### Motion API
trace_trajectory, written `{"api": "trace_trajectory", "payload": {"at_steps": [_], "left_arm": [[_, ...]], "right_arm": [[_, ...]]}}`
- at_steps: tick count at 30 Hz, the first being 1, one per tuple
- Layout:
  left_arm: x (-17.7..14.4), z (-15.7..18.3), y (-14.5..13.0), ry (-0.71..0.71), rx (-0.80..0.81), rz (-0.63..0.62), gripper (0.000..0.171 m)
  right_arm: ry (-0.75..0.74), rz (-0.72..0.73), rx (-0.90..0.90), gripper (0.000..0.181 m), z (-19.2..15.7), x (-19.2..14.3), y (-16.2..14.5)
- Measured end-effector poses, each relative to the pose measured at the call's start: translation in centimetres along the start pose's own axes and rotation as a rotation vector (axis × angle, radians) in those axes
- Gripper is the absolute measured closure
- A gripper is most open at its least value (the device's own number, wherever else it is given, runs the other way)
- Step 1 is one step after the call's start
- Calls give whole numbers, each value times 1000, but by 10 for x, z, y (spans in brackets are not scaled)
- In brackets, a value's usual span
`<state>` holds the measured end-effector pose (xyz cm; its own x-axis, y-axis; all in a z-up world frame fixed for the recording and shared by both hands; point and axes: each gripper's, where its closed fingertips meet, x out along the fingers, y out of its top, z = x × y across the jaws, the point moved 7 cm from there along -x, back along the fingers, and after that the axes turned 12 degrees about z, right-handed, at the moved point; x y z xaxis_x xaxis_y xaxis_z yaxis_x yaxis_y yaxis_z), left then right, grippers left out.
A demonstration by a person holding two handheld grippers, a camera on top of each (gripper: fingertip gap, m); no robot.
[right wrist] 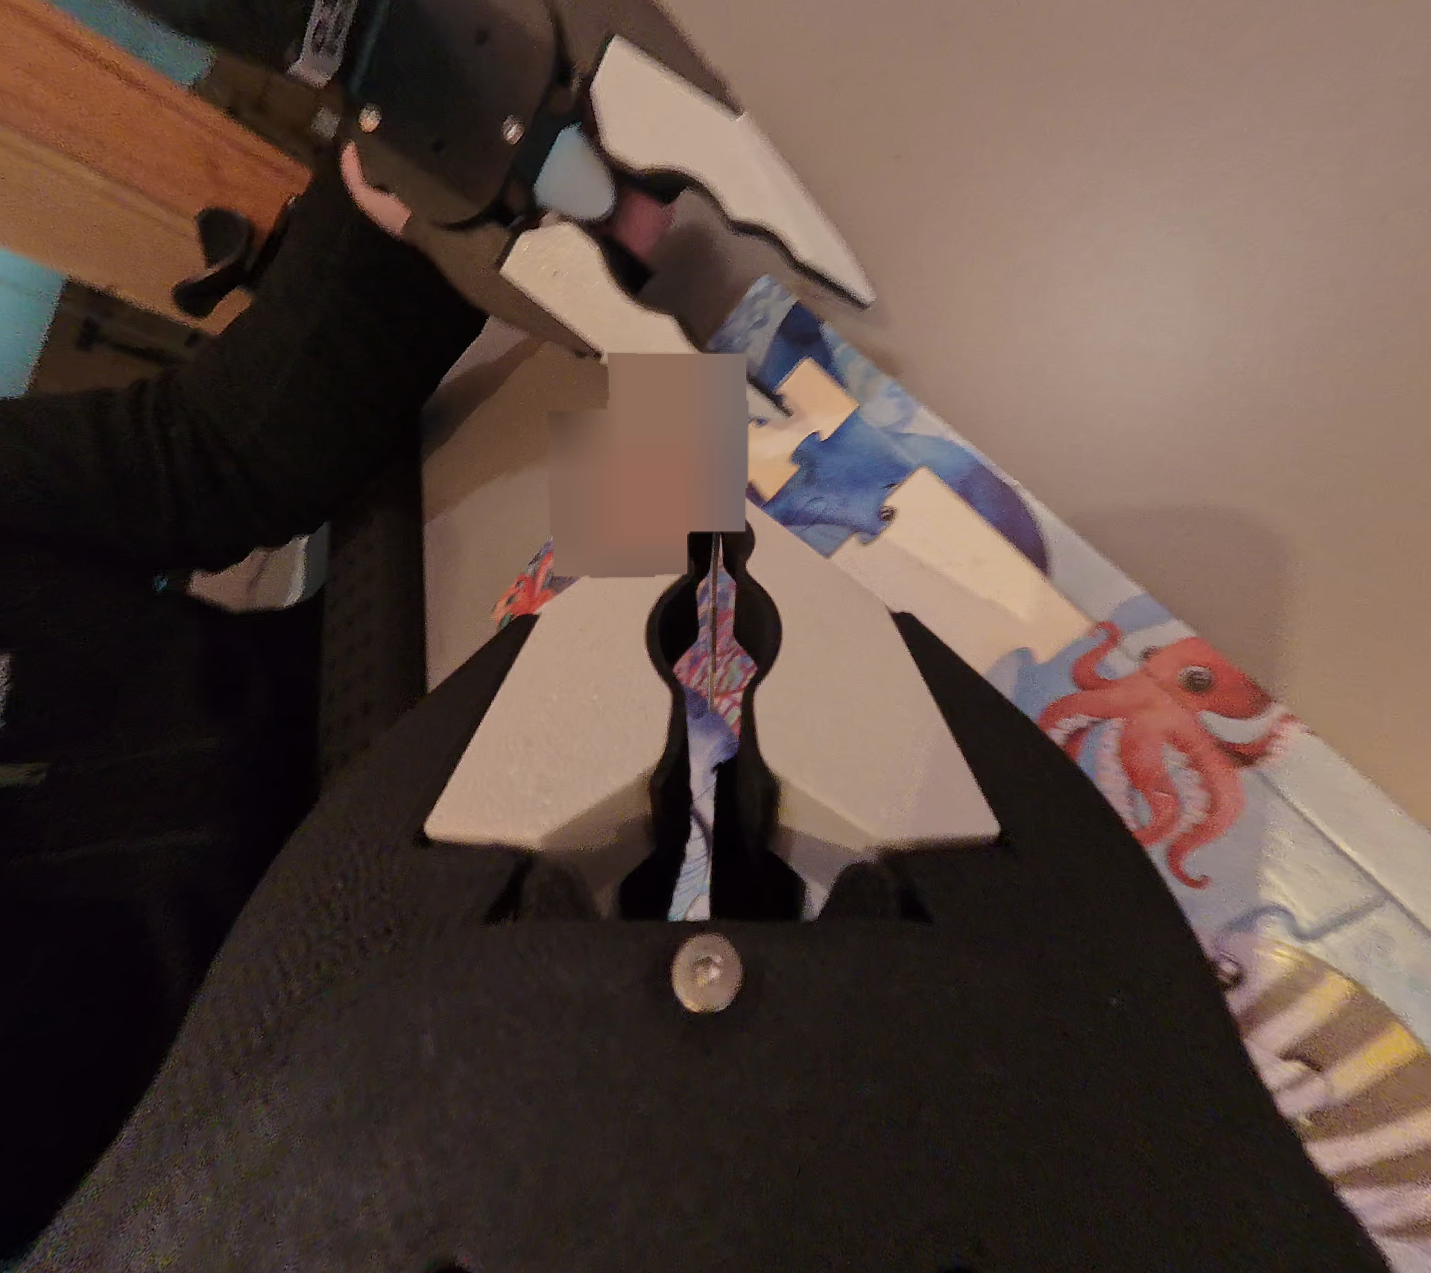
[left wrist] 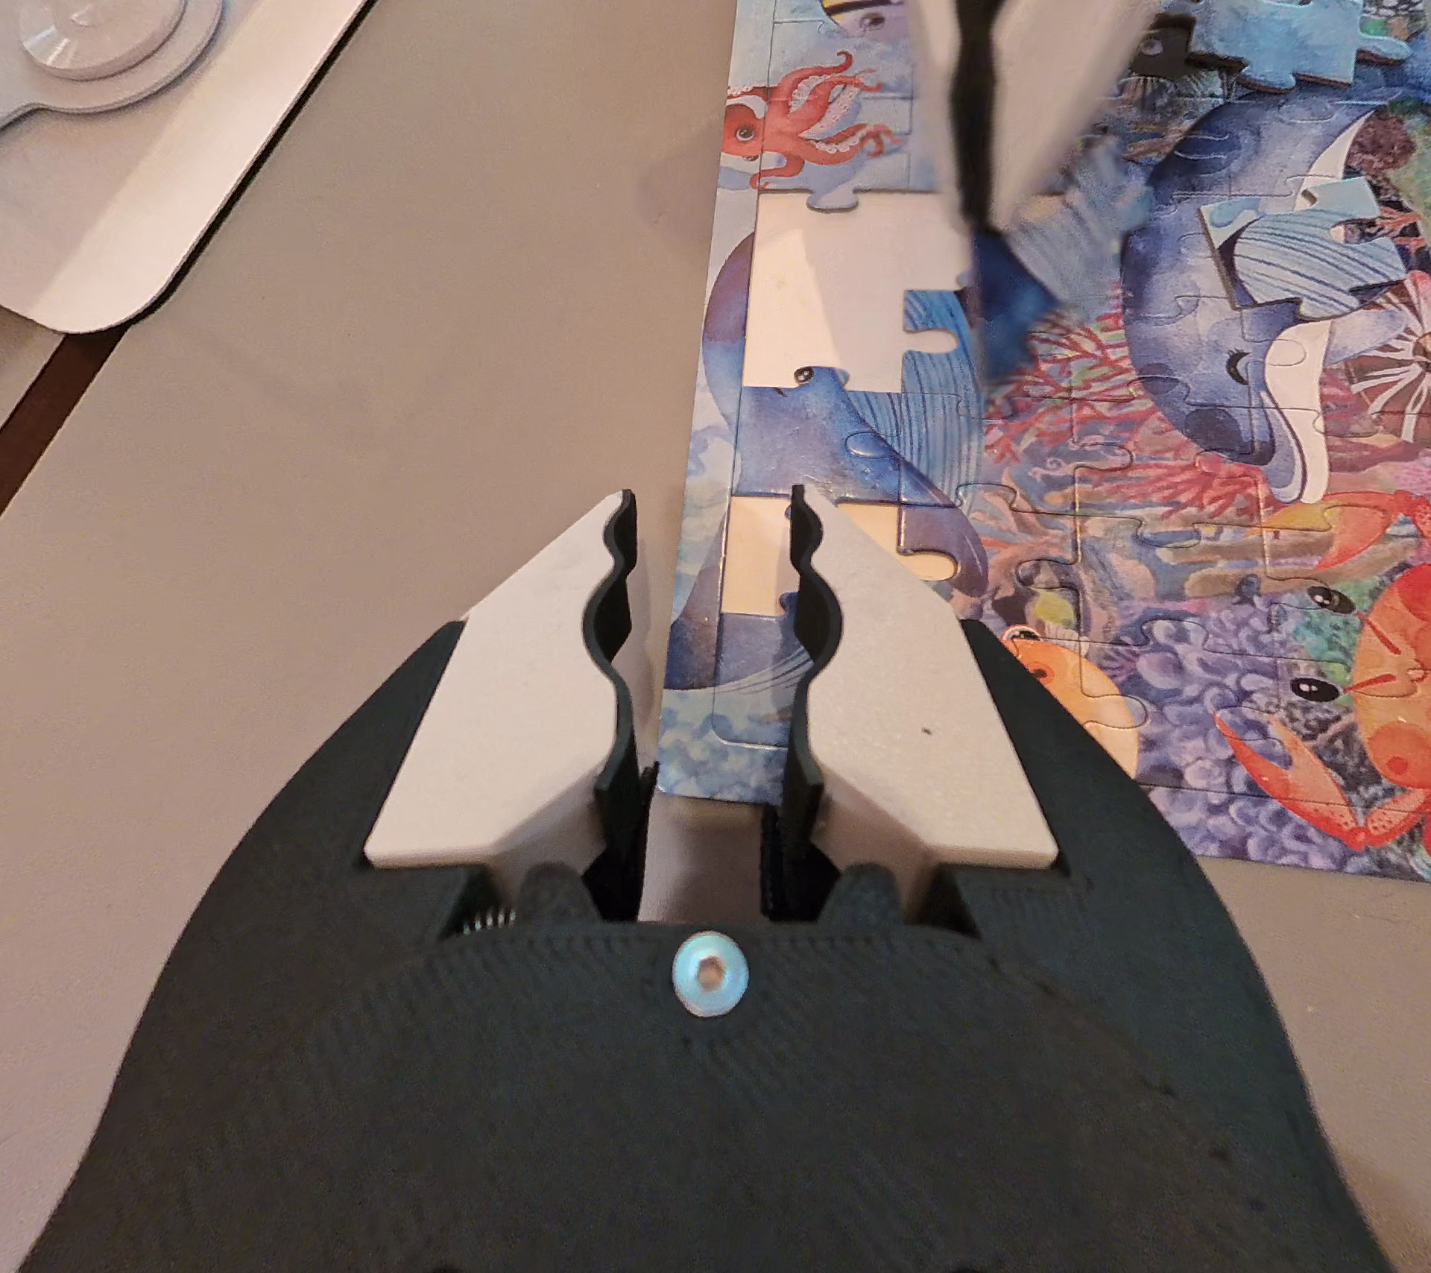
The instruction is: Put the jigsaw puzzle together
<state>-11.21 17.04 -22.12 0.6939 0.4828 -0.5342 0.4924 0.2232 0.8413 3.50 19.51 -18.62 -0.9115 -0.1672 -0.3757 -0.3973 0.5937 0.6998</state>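
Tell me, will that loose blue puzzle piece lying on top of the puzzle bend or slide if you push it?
The loose blue puzzle piece looks like thick cardboard with a visible brown edge, so it probably stays stiff. It seems flat and thin, so it is likely light. Resting on the smooth puzzle picture, it may slide rather than tip.

Left of the left gripper (left wrist: 712, 523) the table (left wrist: 434, 384) is bare up to the white tray (left wrist: 232, 97) at far left. Ahead and right lies the puzzle (left wrist: 1084, 500). The right gripper (left wrist: 983, 229) stands ahead on the right, over the puzzle, and blocks that way.
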Motion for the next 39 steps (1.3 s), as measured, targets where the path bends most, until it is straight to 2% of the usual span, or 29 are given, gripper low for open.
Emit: {"api": "trace_trajectory", "payload": {"at_steps": [3,4,5,8,11,14,17,21,26,29,39], "left_arm": [[1,1,0,-6,0,-4,134],[1,2,0,-9,1,-4,133],[2,2,0,-12,2,-4,133],[1,6,5,-25,11,9,131],[2,25,22,-107,24,62,127],[17,65,41,-246,76,83,124],[40,102,47,-309,177,22,121],[59,134,41,-372,252,-67,114],[68,143,43,-388,227,-59,121],[68,145,42,-405,226,-55,131],[63,137,41,-394,233,-62,136]], "right_arm": [[65,-137,2,181,-7,11,-18],[52,-161,-12,172,-6,14,-20],[32,-161,-23,154,-6,16,-18],[44,-131,-51,150,-11,8,-11],[3,-20,-60,157,-6,-14,4],[-38,148,-61,167,0,-44,22],[-63,251,-52,169,5,-69,30],[-87,286,-55,171,8,-83,33],[-87,271,-68,172,7,-80,32],[-94,279,-73,173,7,-82,33],[-176,254,-105,173,11,-94,33]]}}
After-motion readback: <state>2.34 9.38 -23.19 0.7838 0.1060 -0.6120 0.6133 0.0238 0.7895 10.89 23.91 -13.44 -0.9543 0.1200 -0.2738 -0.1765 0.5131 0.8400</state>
